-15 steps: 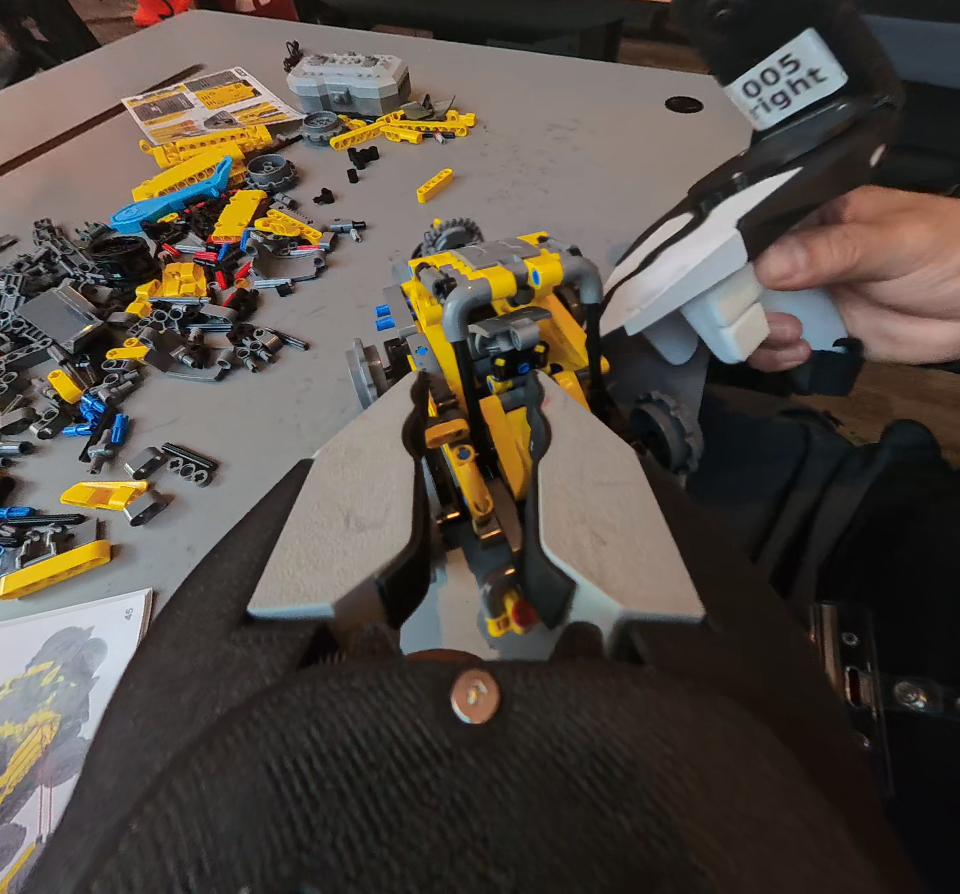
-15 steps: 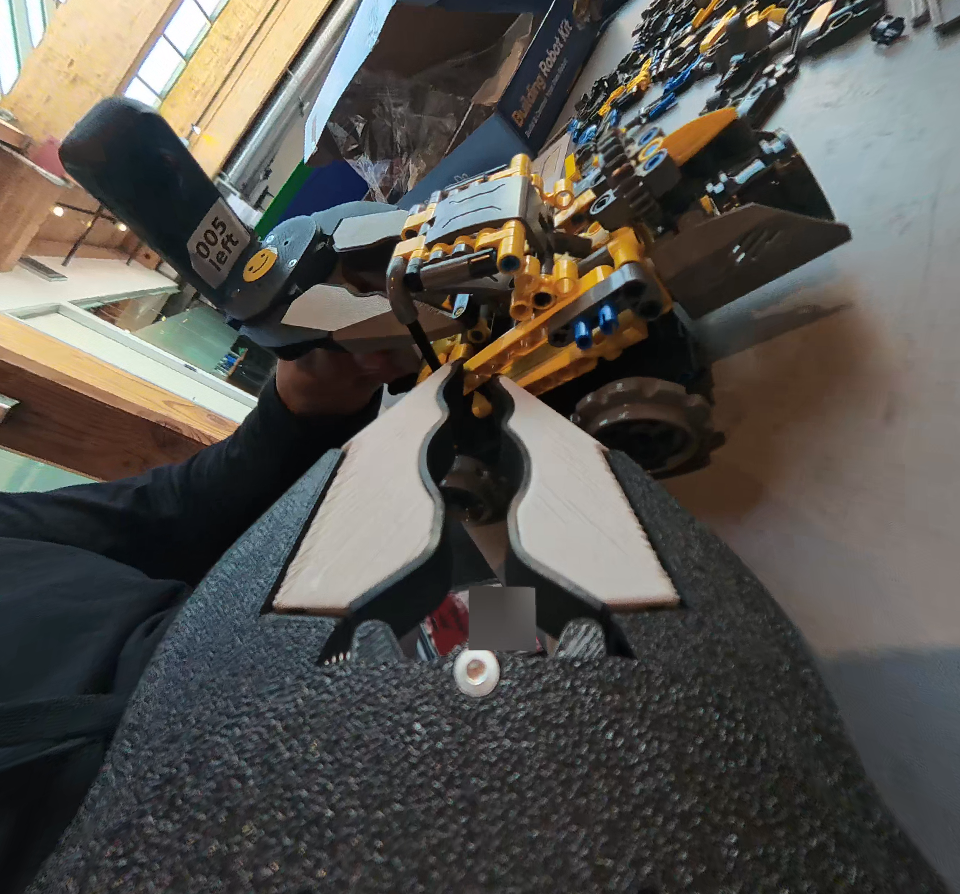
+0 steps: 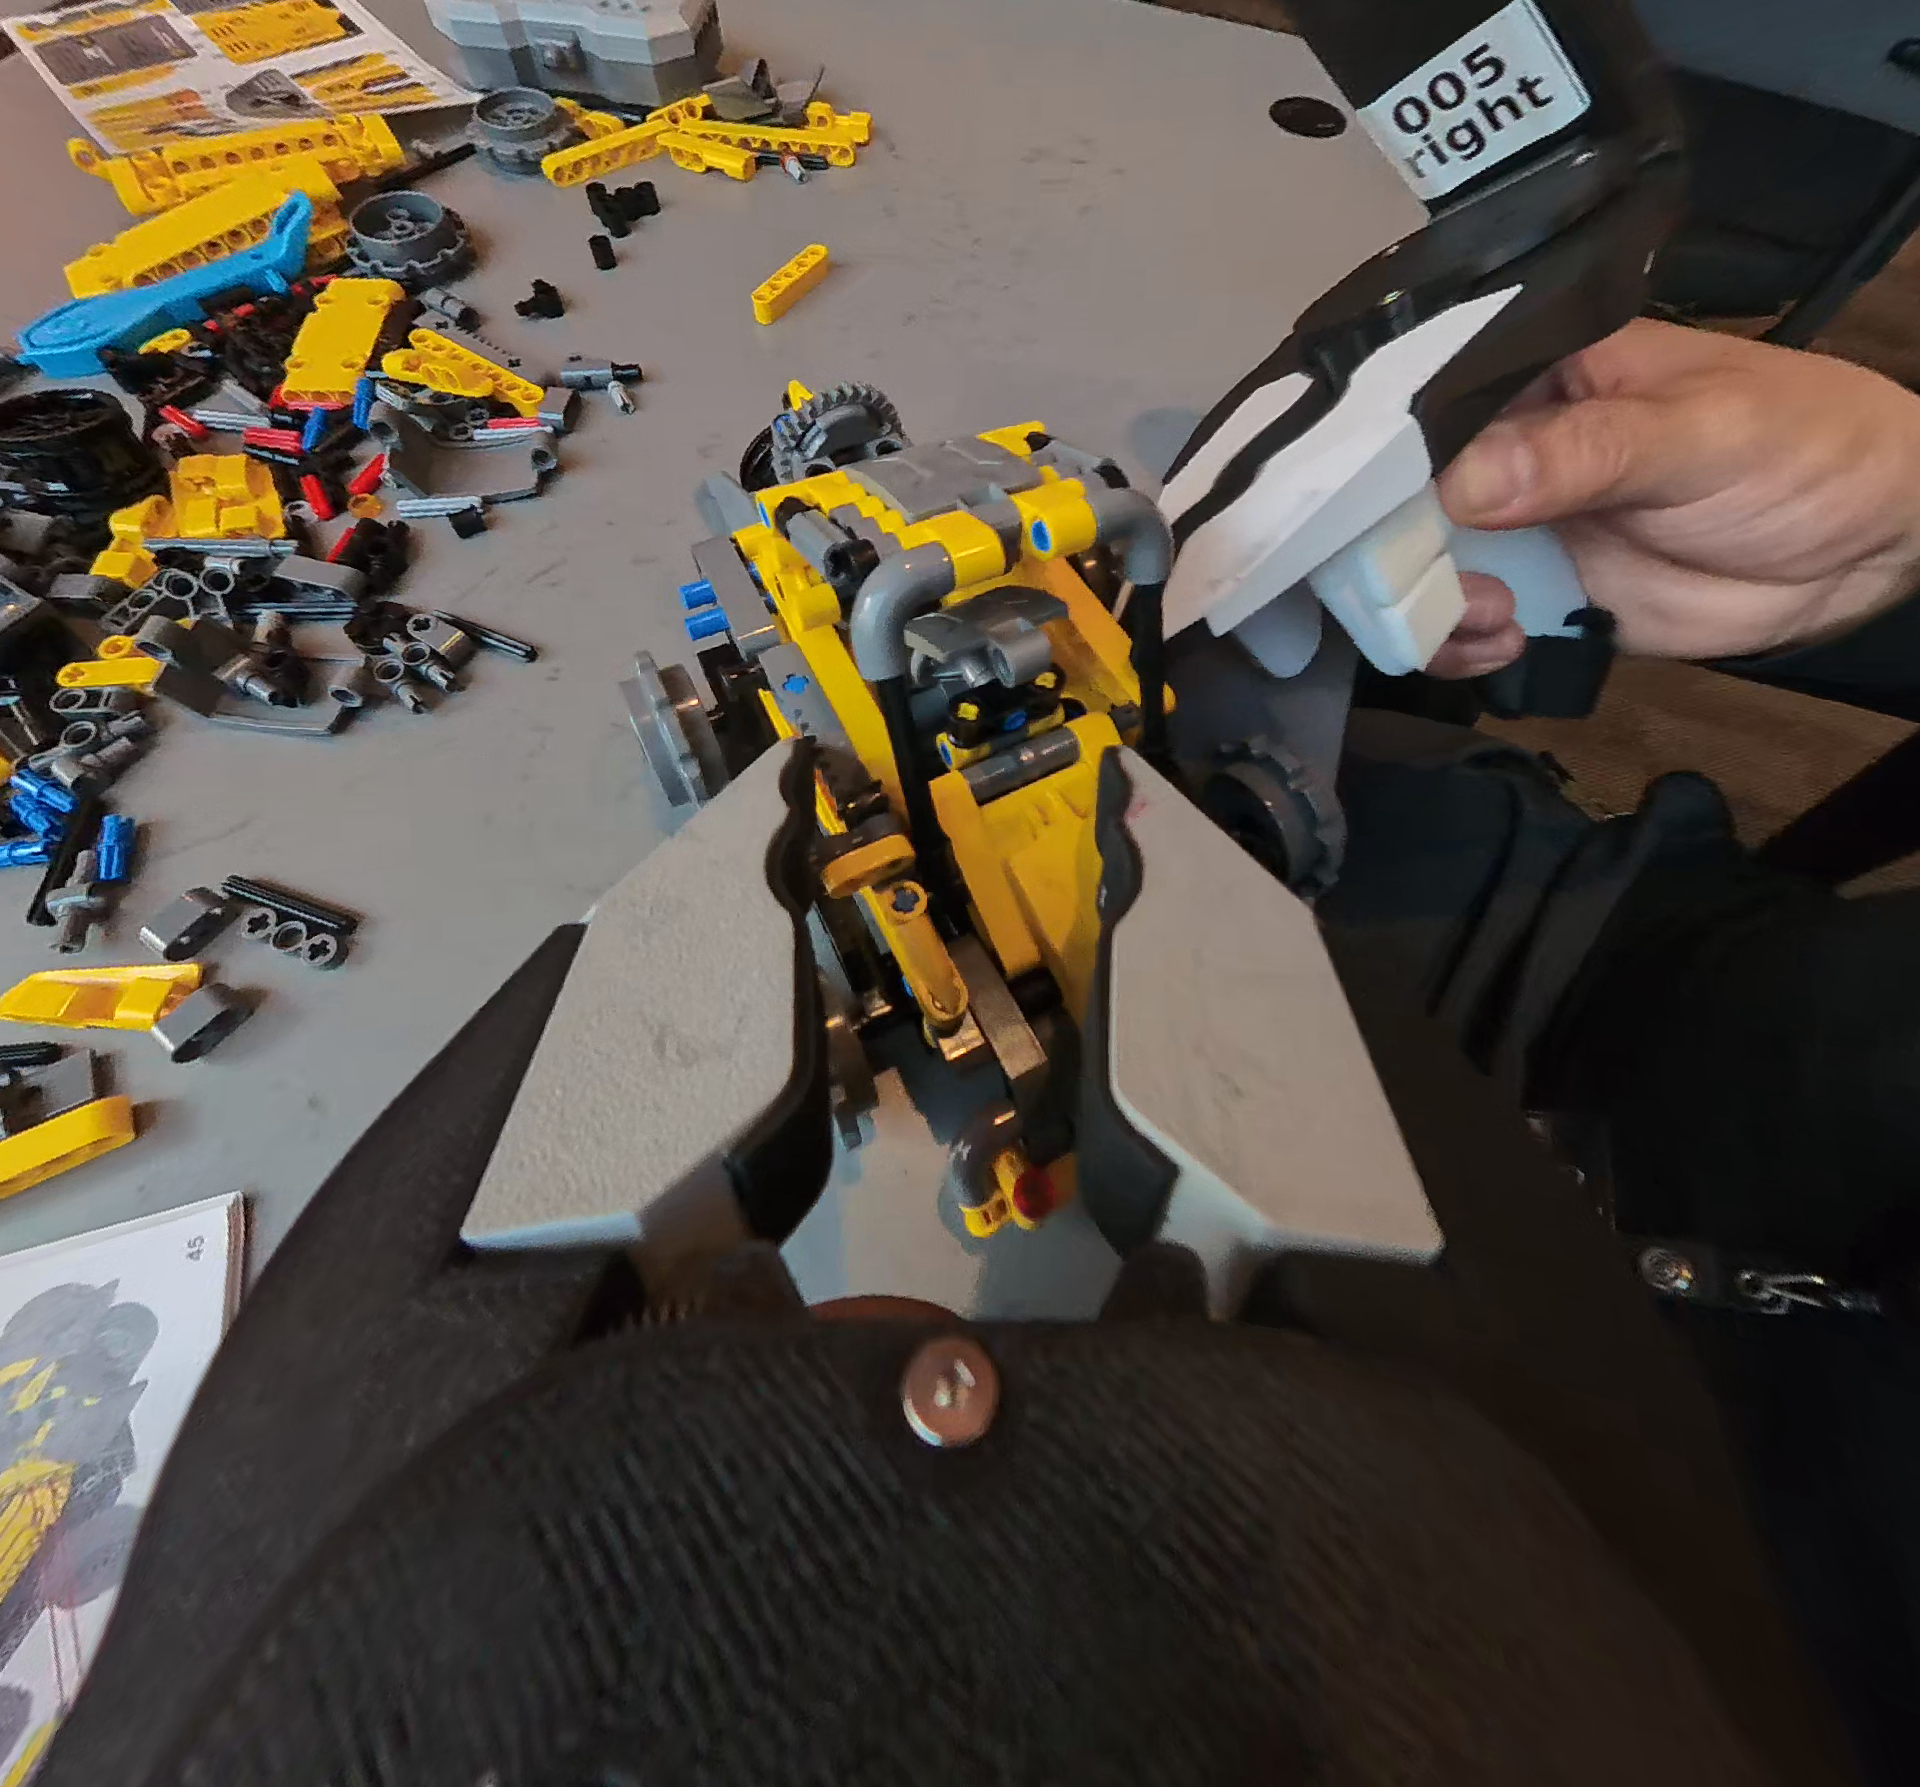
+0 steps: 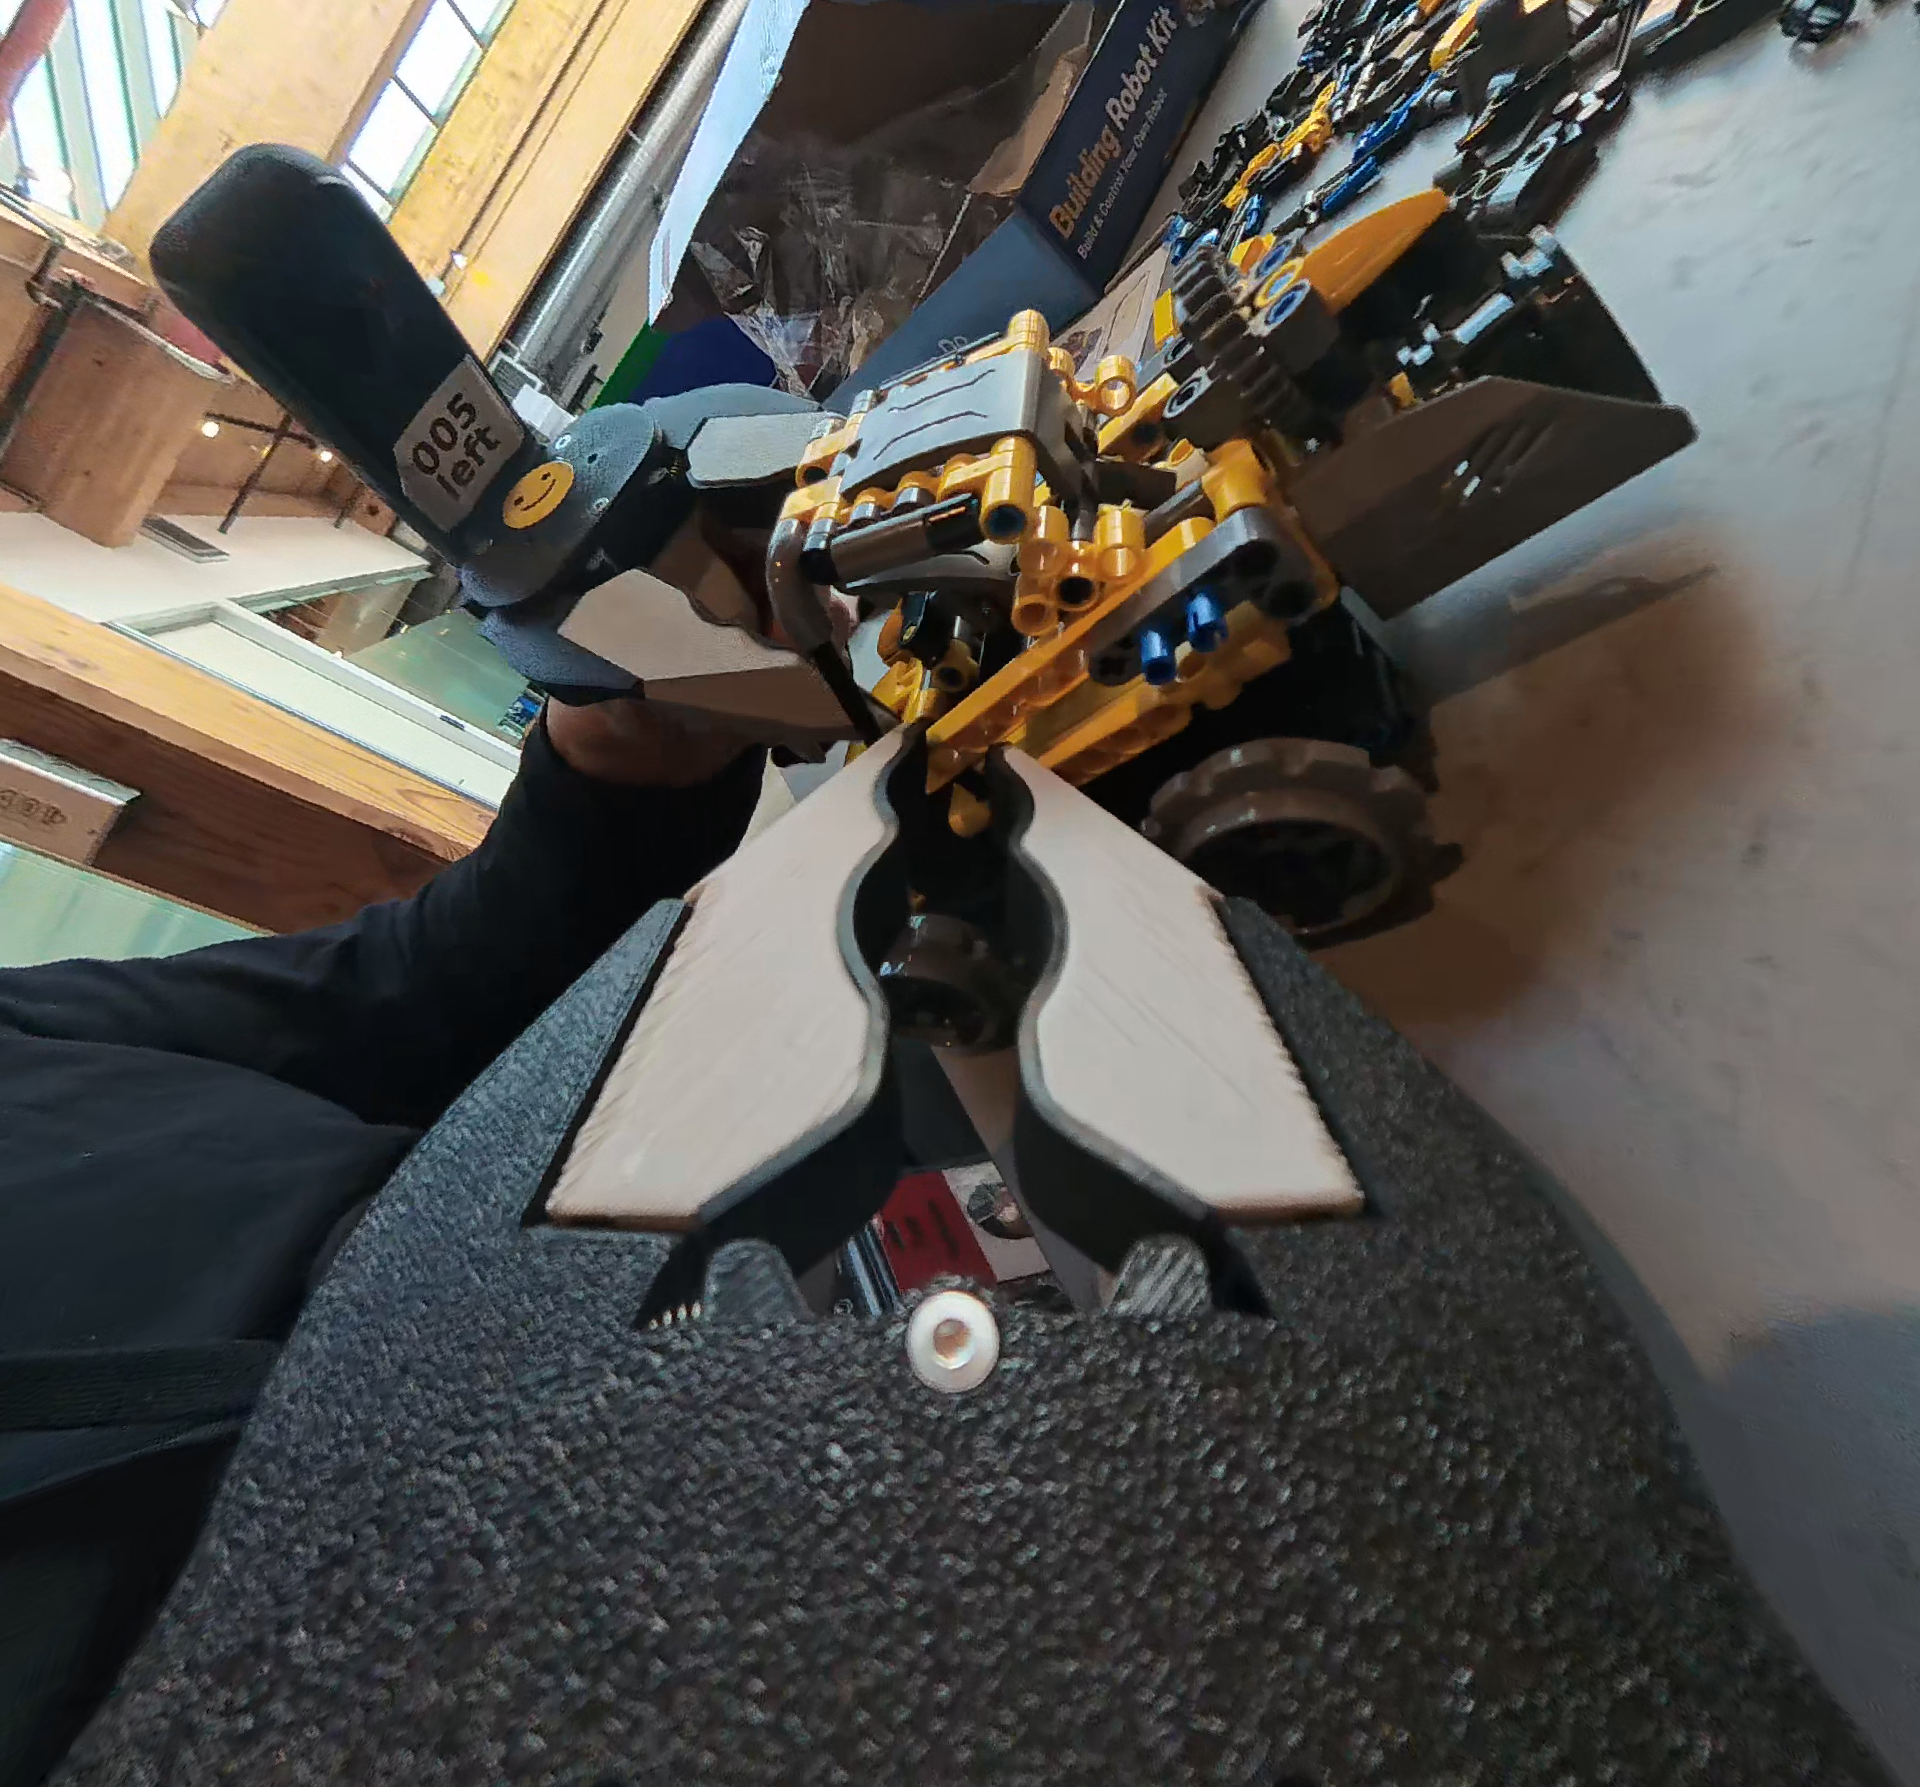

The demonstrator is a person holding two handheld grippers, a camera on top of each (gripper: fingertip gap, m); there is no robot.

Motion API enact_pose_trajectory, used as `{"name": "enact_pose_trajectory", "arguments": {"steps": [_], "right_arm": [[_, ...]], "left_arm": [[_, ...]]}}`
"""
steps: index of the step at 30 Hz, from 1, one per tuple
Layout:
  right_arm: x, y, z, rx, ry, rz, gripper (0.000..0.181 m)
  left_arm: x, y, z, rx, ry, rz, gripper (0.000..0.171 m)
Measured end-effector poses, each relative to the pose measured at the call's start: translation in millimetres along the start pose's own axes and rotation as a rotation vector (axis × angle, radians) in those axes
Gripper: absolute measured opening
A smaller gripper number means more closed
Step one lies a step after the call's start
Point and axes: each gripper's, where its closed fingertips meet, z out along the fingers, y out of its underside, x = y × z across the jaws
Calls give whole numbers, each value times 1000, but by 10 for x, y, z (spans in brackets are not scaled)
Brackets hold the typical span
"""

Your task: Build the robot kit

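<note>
Clamping the yellow brick vehicle (image 3: 966, 657) at its rear, the left gripper (image 3: 951, 781) is gripping it on the grey table (image 3: 1039, 210); the right gripper (image 4: 951, 761) is pinching its side, loose bricks (image 3: 260, 449) lying left of it.

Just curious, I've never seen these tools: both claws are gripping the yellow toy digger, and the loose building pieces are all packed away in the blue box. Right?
Not quite. Both the left claw and the right claw are closed on the yellow toy digger, but the loose pieces lie spread across the grey table, as the left wrist view shows. The blue box stands open beyond them.
</note>
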Motion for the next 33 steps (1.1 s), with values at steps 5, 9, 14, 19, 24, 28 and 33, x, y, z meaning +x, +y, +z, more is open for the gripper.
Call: {"name": "enact_pose_trajectory", "arguments": {"steps": [5,9,14,19,24,28,33], "right_arm": [[-12,17,2,-17,-13,-12,12],[-4,9,8,-15,-10,-11,11],[-5,12,-4,-12,-11,-29,11],[-11,23,-8,-11,-4,-60,10],[-32,48,12,-25,1,-98,10],[-20,17,20,-15,-34,-19,10],[-14,9,-3,-17,-40,-10,10]], "left_arm": [[-35,3,-16,11,1,27,42],[-37,-4,5,32,-7,22,45],[-36,-10,19,47,6,29,45],[-32,-8,15,85,-21,28,45],[-80,-47,-4,120,-88,58,34],[-92,-53,-26,126,-61,30,35],[-14,8,-56,6,114,34,47]]}}
